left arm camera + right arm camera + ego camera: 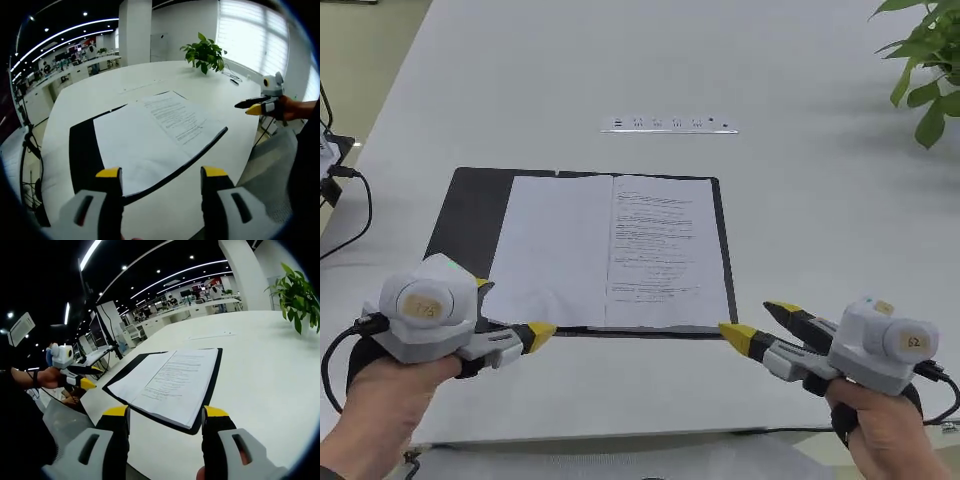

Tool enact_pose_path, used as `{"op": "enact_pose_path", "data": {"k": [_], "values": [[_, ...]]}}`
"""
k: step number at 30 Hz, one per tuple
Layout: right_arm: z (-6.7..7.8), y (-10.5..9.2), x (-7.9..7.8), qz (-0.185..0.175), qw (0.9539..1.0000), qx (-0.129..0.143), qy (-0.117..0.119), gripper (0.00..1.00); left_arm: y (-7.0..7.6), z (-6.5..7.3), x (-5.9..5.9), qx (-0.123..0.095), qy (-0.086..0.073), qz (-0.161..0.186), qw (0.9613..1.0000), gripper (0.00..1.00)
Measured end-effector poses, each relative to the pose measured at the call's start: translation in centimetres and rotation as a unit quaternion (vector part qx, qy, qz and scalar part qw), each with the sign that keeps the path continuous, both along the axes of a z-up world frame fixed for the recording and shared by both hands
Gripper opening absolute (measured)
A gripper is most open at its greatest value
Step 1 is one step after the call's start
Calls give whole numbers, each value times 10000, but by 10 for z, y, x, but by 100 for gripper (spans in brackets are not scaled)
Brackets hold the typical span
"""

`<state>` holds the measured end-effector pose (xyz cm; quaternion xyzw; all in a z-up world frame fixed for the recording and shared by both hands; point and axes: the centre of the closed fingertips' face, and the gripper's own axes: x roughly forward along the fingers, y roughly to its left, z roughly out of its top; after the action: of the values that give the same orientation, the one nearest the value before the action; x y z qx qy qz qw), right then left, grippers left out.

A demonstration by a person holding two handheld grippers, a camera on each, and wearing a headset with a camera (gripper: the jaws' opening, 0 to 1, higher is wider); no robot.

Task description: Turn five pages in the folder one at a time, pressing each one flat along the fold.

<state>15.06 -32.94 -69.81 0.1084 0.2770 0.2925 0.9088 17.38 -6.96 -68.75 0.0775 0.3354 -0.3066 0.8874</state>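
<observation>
Black cable [365, 215] loops at the worktop's left edge.

Left gripper [161, 173]: claw spread, nothing between the yellow tips, hovering at the near edge just off the folder's near-left corner. It has a round sticker on its body, digits not clear.

Folder [470, 215]: black cover, lying open and flat on the white worktop [820, 220], centred left-right and close to the near edge. The spread's long axis runs left-right; the fold runs from the near edge towards the far edge. Left page [555, 250] is blank white and leaves a band of black cover exposed on its left. Right page [665, 250] is printed, with lines upright to the person, text too small to read.

Inset socket strip [668, 124] is beyond the folder's far edge, well apart from it.

Right gripper [166, 412]: claw spread, empty, hovering at the near edge just off the folder's near-right corner. Its sticker reads "62".

Potted plant [925, 60] is at the far-right corner.
</observation>
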Motion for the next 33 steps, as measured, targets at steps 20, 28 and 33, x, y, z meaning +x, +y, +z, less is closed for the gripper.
{"op": "enact_pose_path", "data": {"k": [20, 28, 33], "values": [[-2, -2, 0, 7, 9999, 112, 60, 56, -42, -3, 13, -15, 21, -376, 9993, 62], [-5, -2, -1, 57, 9998, 116, 118, 56, -59, -3, 18, -37, 28, -511, 9987, 62], [-5, -4, 1, 53, 9998, 130, 127, 56, -70, -3, 22, -44, 38, -630, 9980, 62]]}}
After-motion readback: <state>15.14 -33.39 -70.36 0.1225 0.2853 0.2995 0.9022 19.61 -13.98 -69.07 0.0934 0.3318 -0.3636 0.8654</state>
